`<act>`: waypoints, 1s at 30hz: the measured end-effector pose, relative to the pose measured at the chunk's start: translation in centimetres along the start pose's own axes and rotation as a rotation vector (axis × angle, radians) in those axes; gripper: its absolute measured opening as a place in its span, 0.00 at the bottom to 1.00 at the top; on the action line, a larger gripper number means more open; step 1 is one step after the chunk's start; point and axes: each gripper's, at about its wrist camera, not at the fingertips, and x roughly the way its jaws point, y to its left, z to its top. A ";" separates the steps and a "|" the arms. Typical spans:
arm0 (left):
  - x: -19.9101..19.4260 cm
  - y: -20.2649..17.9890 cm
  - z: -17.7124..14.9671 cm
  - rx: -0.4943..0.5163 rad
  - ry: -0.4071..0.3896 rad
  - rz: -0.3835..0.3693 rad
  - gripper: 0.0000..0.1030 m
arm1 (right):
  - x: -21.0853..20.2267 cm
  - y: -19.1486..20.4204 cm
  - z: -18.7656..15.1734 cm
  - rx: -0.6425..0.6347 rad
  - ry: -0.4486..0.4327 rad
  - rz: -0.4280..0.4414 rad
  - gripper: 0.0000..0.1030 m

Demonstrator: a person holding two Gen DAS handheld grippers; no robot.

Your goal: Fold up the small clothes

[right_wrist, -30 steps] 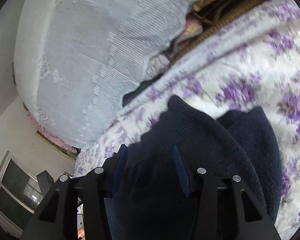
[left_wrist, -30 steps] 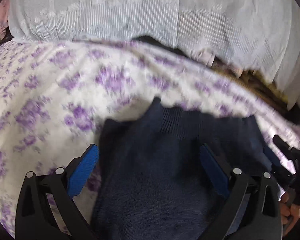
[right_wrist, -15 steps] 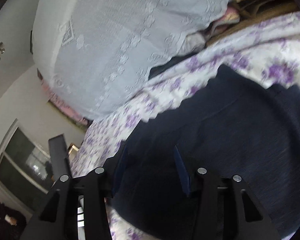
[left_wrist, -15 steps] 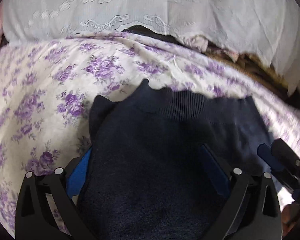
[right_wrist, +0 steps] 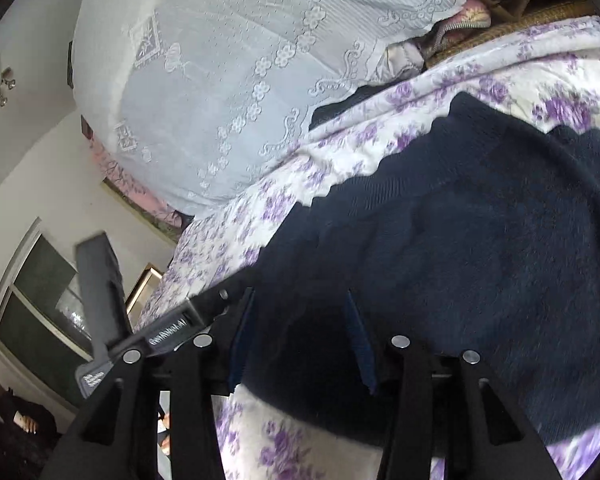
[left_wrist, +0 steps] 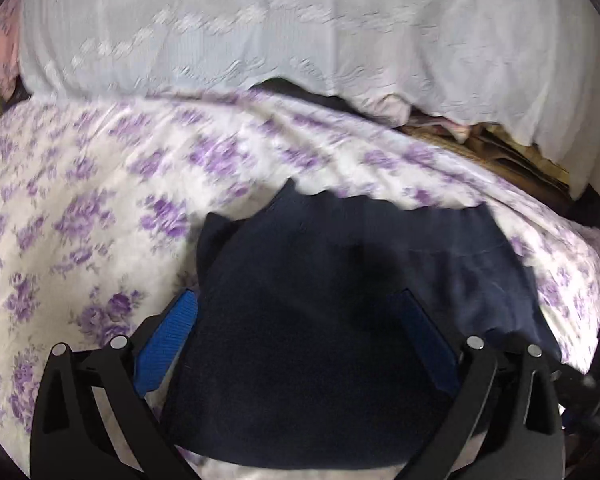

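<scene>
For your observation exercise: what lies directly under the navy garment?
The navy garment lies on a sheet with purple flowers, which shows all round its edges. Whatever is beneath its middle is covered, so another layer there cannot be ruled out.

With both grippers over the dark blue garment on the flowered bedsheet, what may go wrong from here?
1. The navy knit garment bunches between the left gripper fingers, so a fold may come out crooked.
2. The right gripper may also pinch the loose floral sheet underneath.
3. The two grippers work close together and may collide.
</scene>
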 end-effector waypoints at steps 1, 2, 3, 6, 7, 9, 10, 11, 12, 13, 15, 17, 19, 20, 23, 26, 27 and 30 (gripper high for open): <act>0.5 -0.8 -0.4 0.038 0.019 0.004 0.95 | 0.3 -0.3 -0.2 0.008 0.017 -0.006 0.45; 1.3 -1.5 -0.8 0.070 0.051 0.025 0.95 | 0.5 -0.7 -0.4 0.021 0.035 -0.020 0.41; 2.6 -1.9 -1.3 0.102 0.091 0.061 0.95 | 0.8 -1.4 -0.5 0.042 0.047 -0.030 0.36; 3.1 -3.2 -2.1 0.175 0.083 0.129 0.95 | 0.4 -2.2 -0.4 0.083 0.041 -0.006 0.33; 3.0 -3.1 -2.1 0.172 0.081 0.125 0.95 | 0.2 -2.2 -0.3 0.087 0.032 -0.004 0.33; 2.7 -2.8 -2.0 0.150 0.084 0.113 0.95 | -1.0 -1.5 -0.1 0.056 -0.009 -0.032 0.42; 2.0 -2.6 -1.7 0.127 0.072 0.095 0.95 | -1.6 -1.1 0.0 0.036 -0.029 -0.045 0.46; 1.6 -2.5 -1.4 0.112 0.057 0.078 0.95 | -2.4 -0.8 0.1 0.017 -0.054 -0.059 0.50; 0.9 -2.5 -1.3 0.097 0.039 0.061 0.95 | -3.5 -0.6 0.3 0.005 -0.086 -0.072 0.50; 0.2 -2.4 -1.2 0.084 0.022 0.045 0.95 | -4.2 -0.6 0.5 0.007 -0.104 -0.076 0.50; -0.6 -2.5 -1.1 0.067 0.009 0.031 0.95 | -5.7 -1.2 0.8 0.039 -0.141 -0.080 0.50; -1.0 -2.8 -1.6 0.061 0.020 0.013 0.95 | -7.0 -1.9 0.7 0.070 -0.166 -0.093 0.50; -1.1 -3.2 -2.3 0.069 0.035 0.015 0.95 | -8.2 -2.7 0.3 0.101 -0.185 -0.105 0.51; -1.1 -3.3 -2.6 0.075 0.042 0.023 0.95 | -8.6 -2.9 0.1 0.114 -0.191 -0.108 0.51; -0.9 -3.9 -3.6 0.094 0.065 0.037 0.95 | -10.1 -3.5 -1.0 0.147 -0.204 -0.111 0.51; -1.3 -4.0 -4.4 0.099 0.062 0.052 0.95 | -11.2 -3.7 -2.4 0.166 -0.205 -0.125 0.51; -1.5 -3.9 -4.6 0.096 0.061 0.054 0.95 | -11.5 -3.8 -3.0 0.179 -0.204 -0.127 0.52; -2.0 -3.2 -5.0 0.067 0.063 0.051 0.95 | -12.0 -3.9 -4.0 0.192 -0.200 -0.133 0.52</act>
